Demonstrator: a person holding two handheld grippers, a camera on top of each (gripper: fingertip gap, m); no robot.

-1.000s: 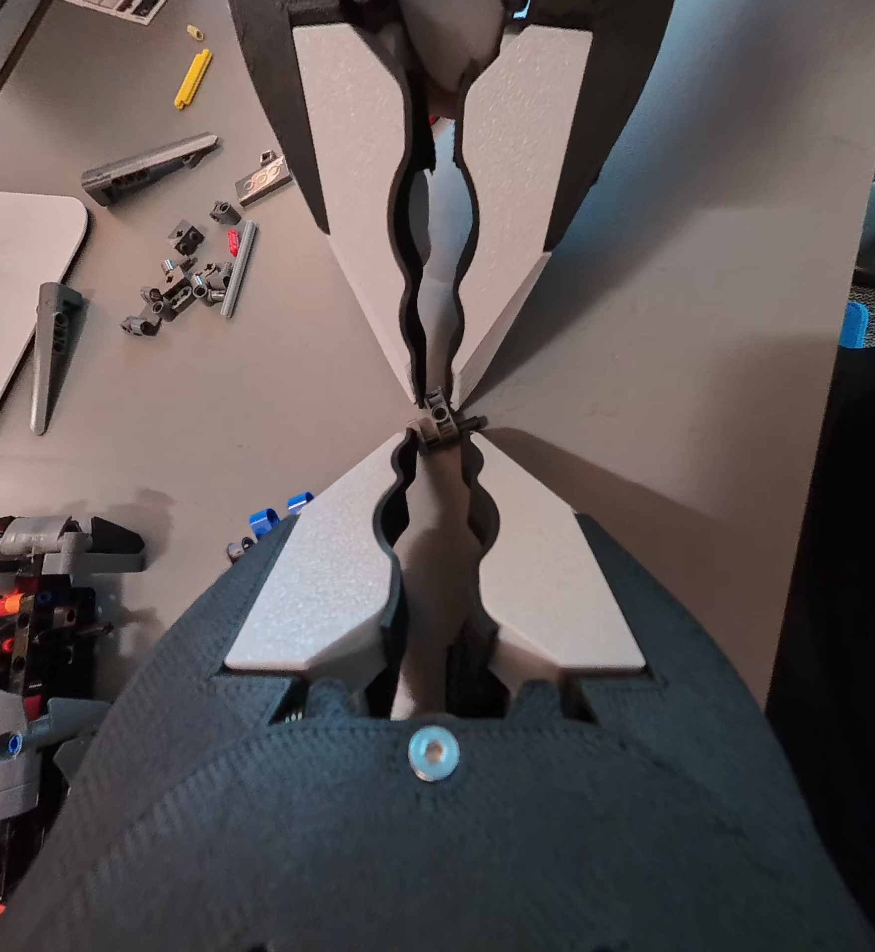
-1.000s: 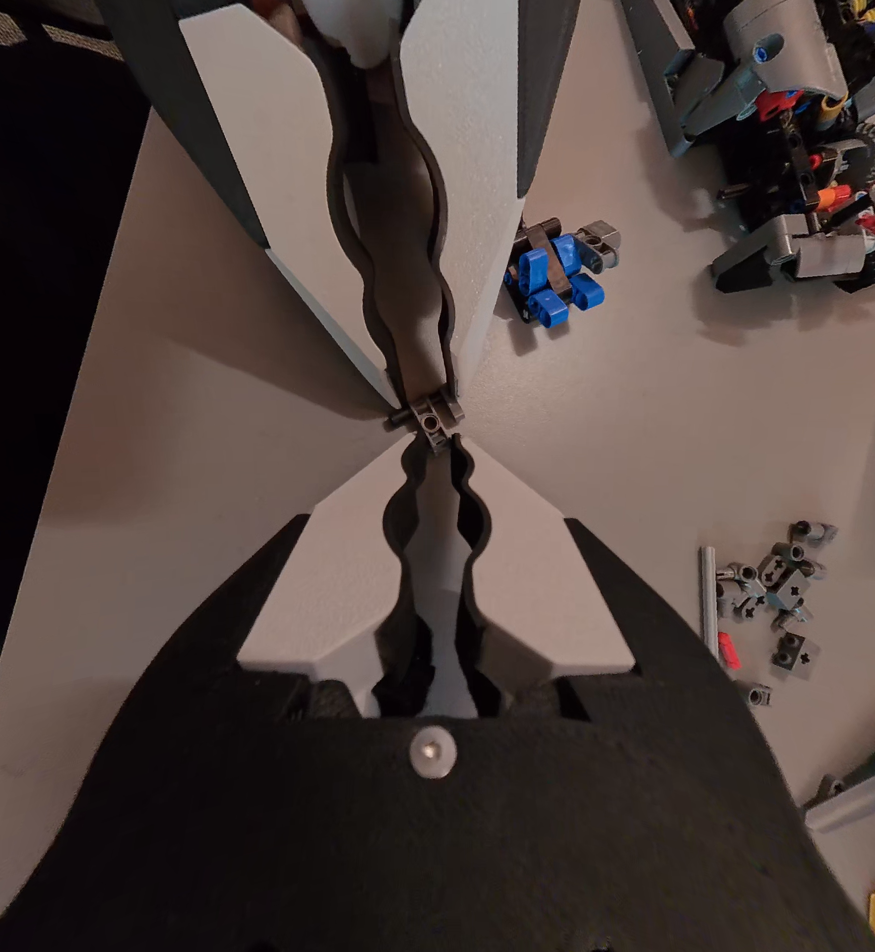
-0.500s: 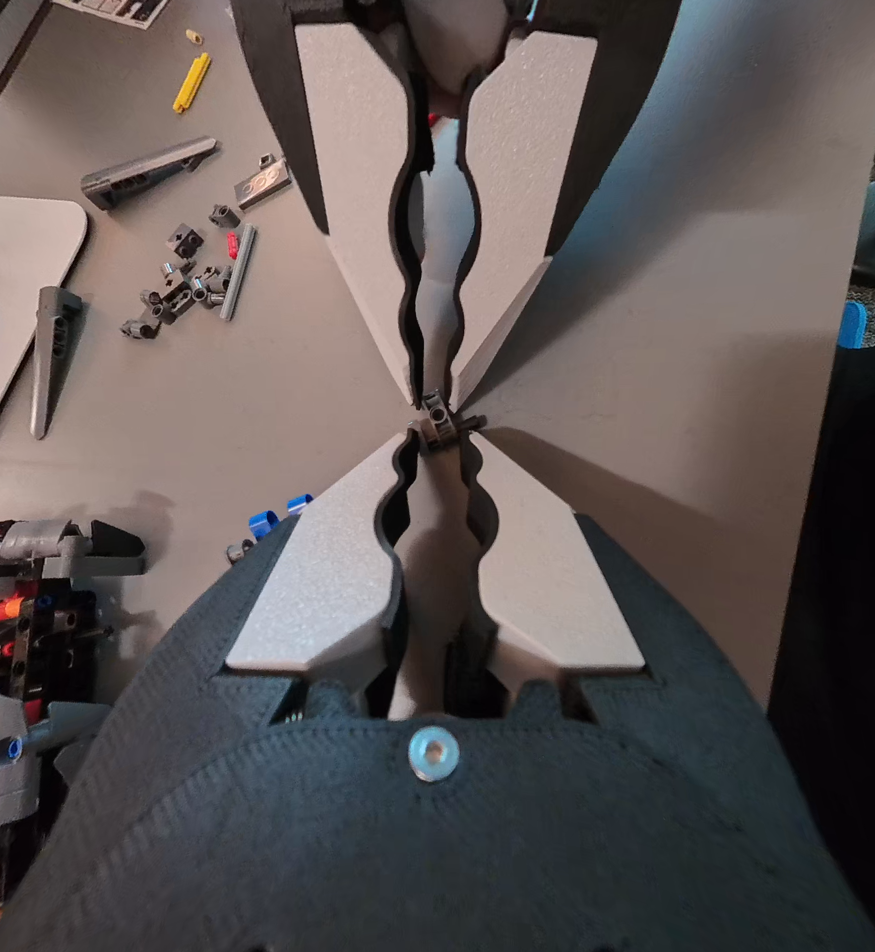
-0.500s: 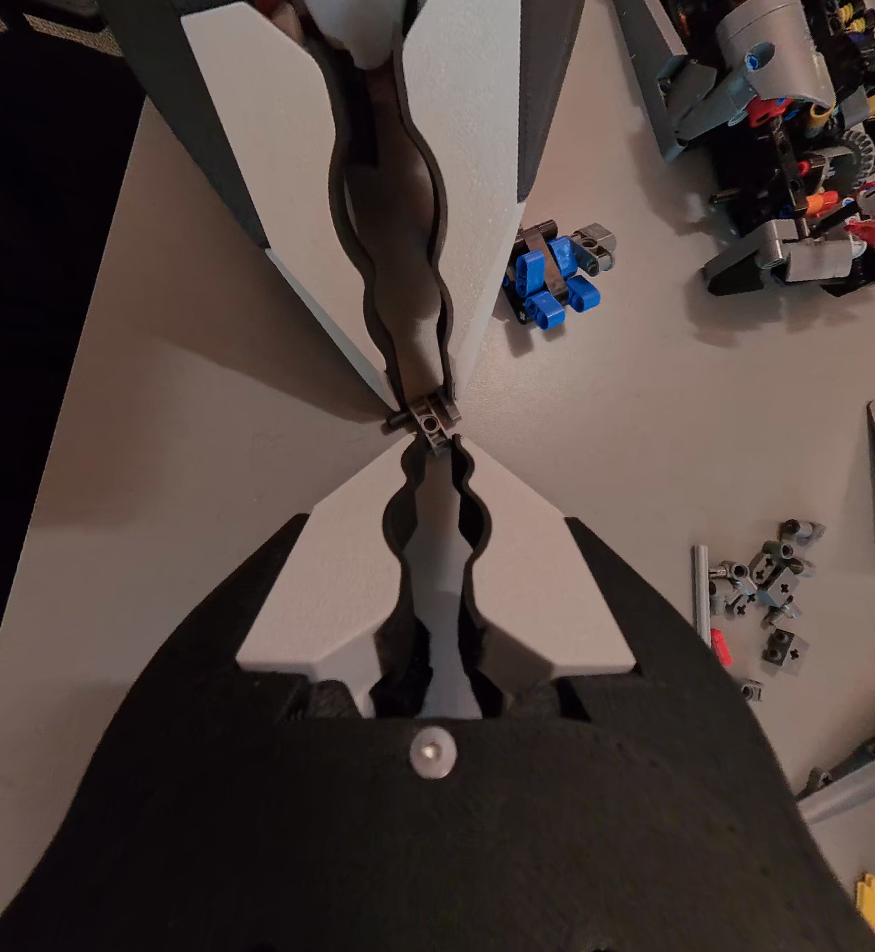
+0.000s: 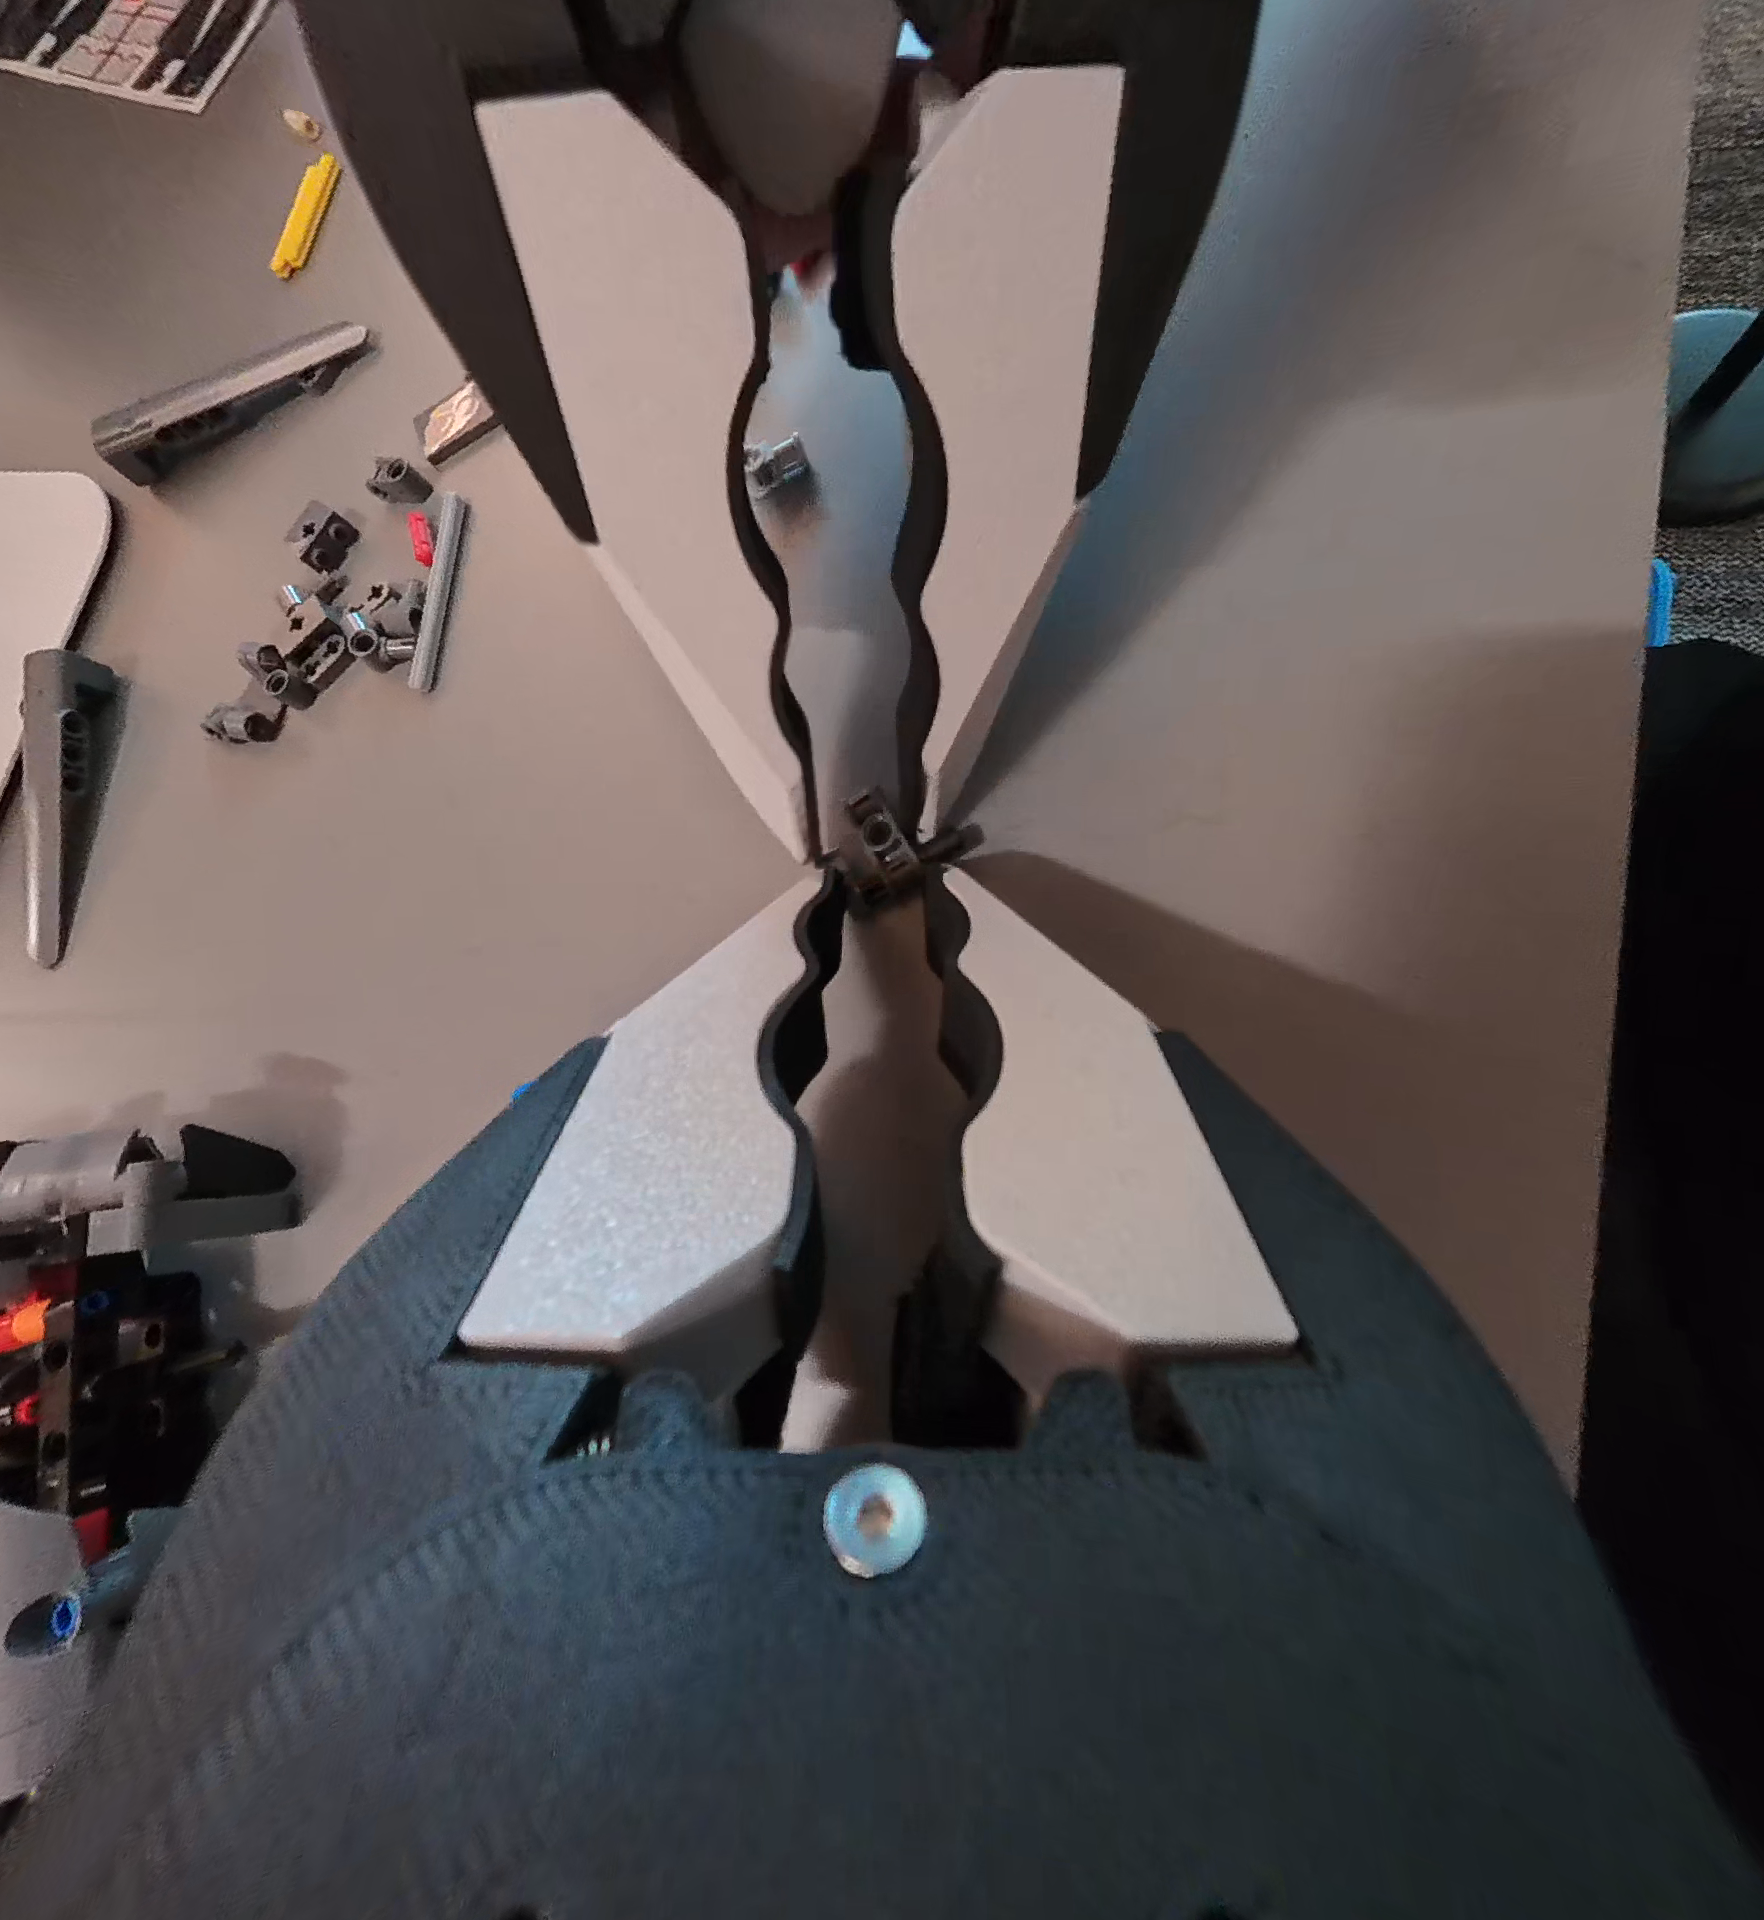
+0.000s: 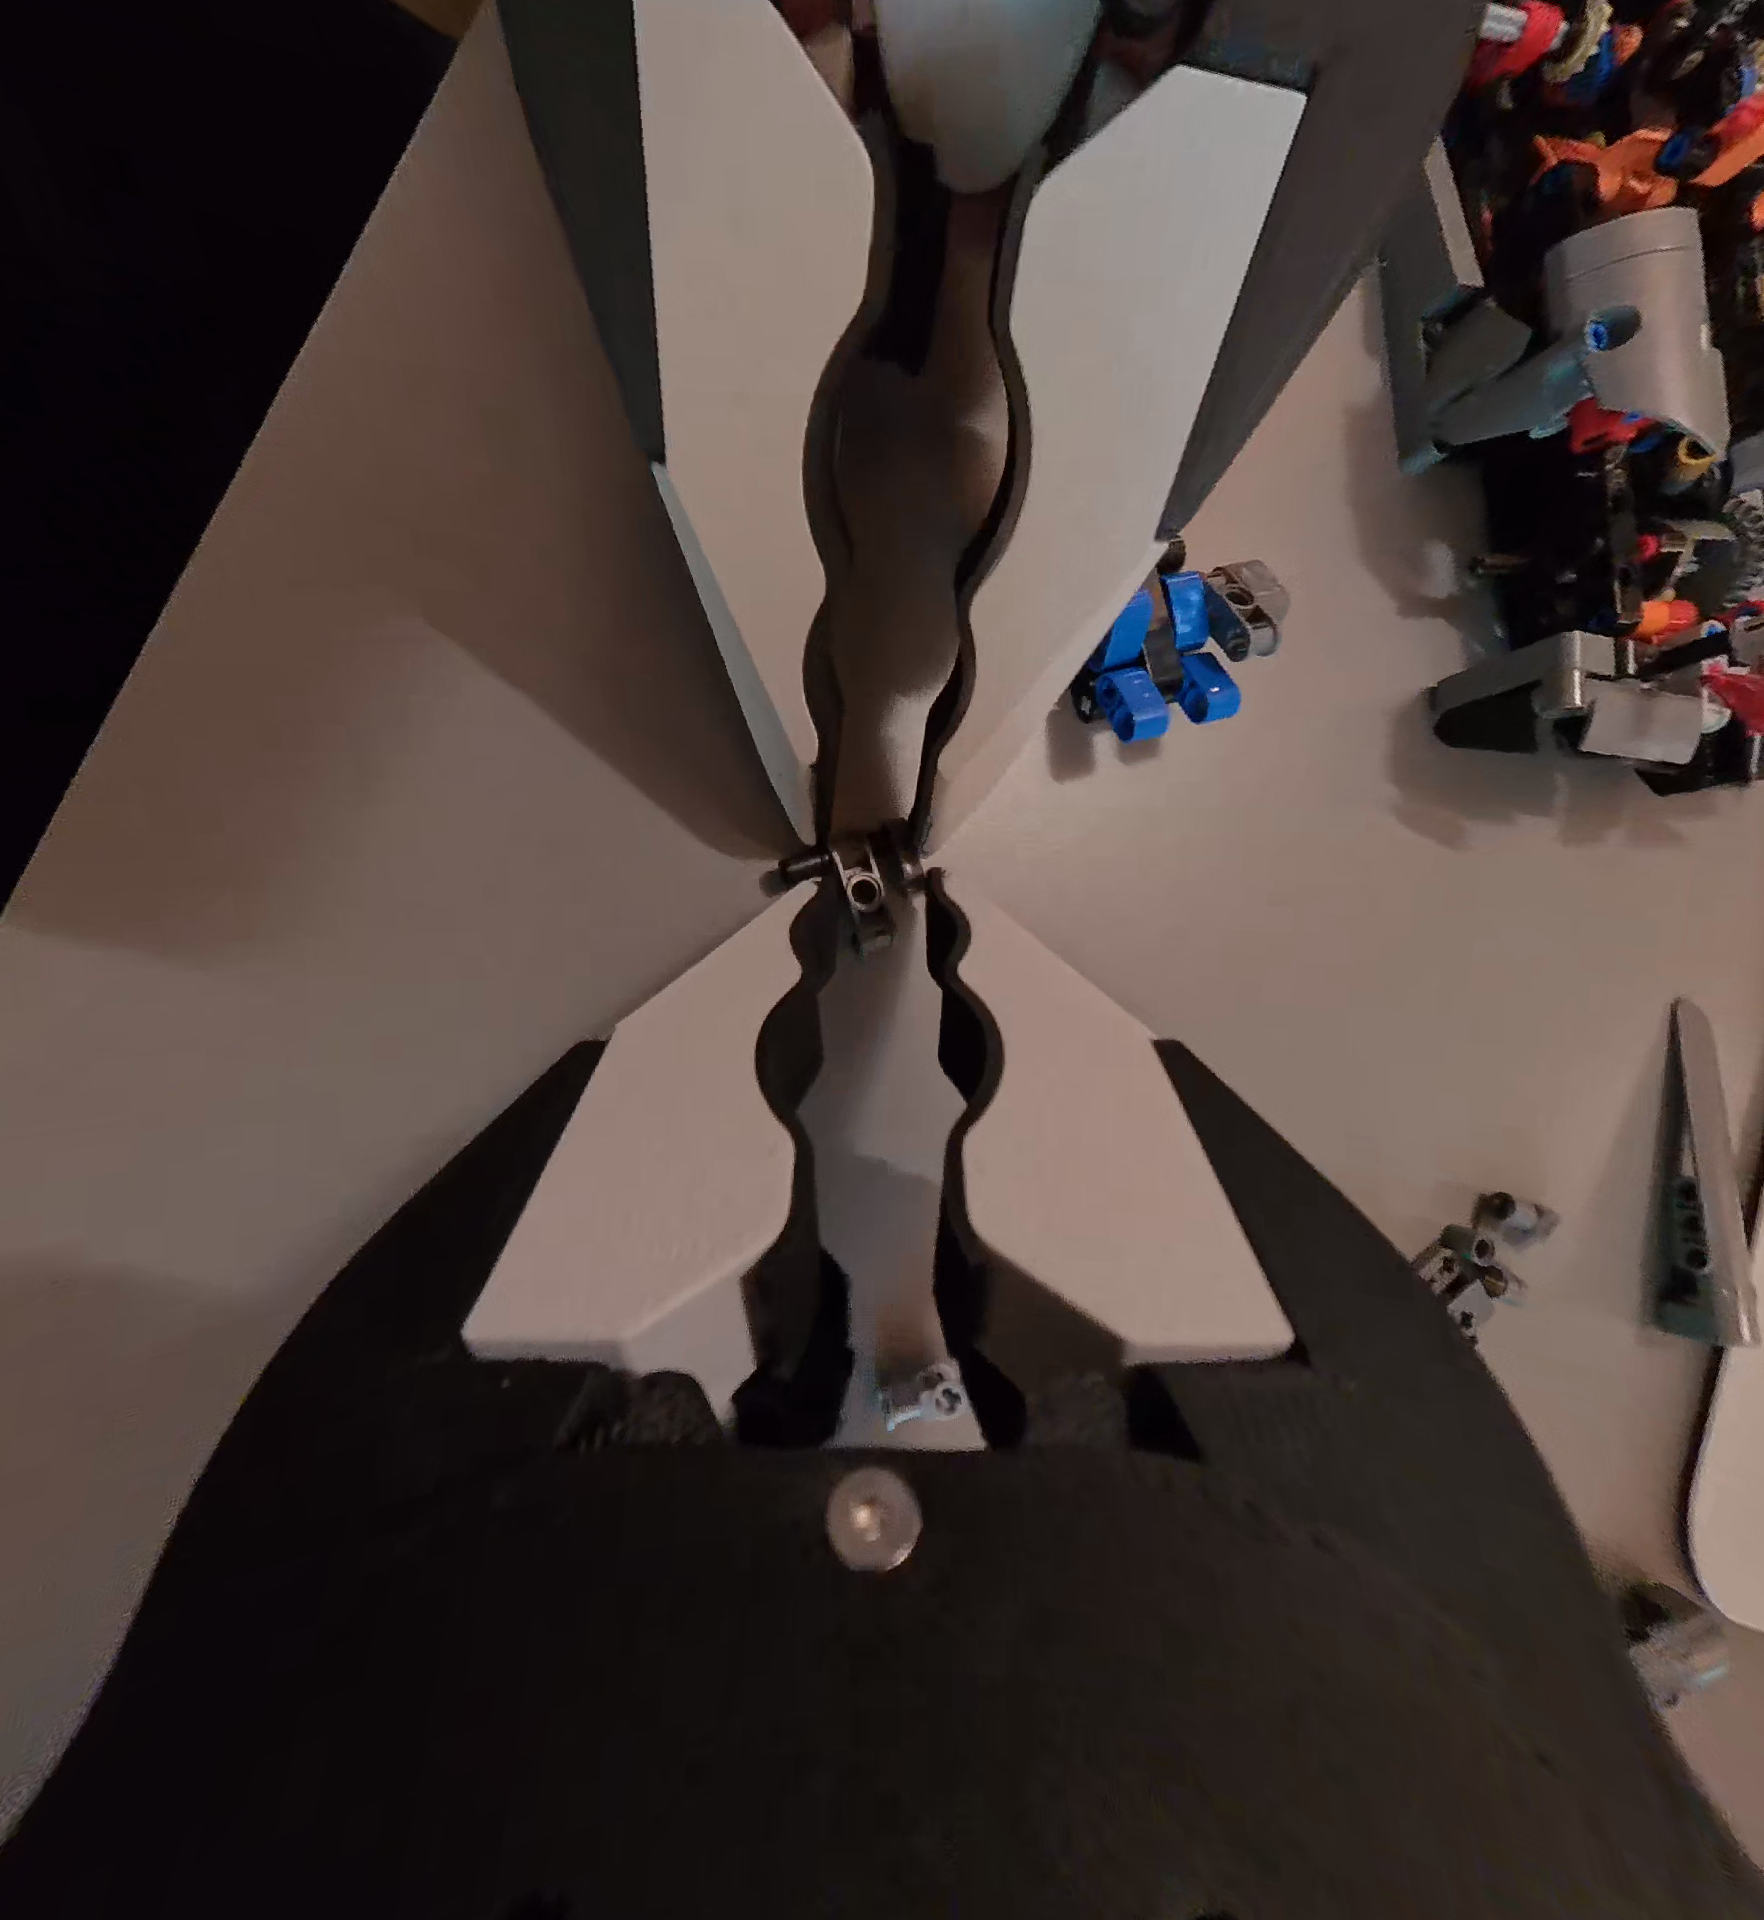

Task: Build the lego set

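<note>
Above the counter [image 5: 1273, 727], the left gripper [image 5: 883, 883] and right gripper [image 6: 862, 914] still pinch the small gray connector [image 5: 880, 854] tight, now lifted higher; joining continues.

Round stand base [image 5: 1751, 410] on carpet [image 5: 1761, 125]

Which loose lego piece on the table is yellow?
The long thin yellow axle, lying alone near the table's far-left corner; the other loose pieces nearby are grey, black or red.

Two claws [image 5: 883, 883] [image 6: 862, 914], one yellow axle [image 5: 305, 216], two grey wedge panels [image 5: 64, 790] [image 5: 229, 400], one blue cluster [image 6: 1164, 655].
</note>
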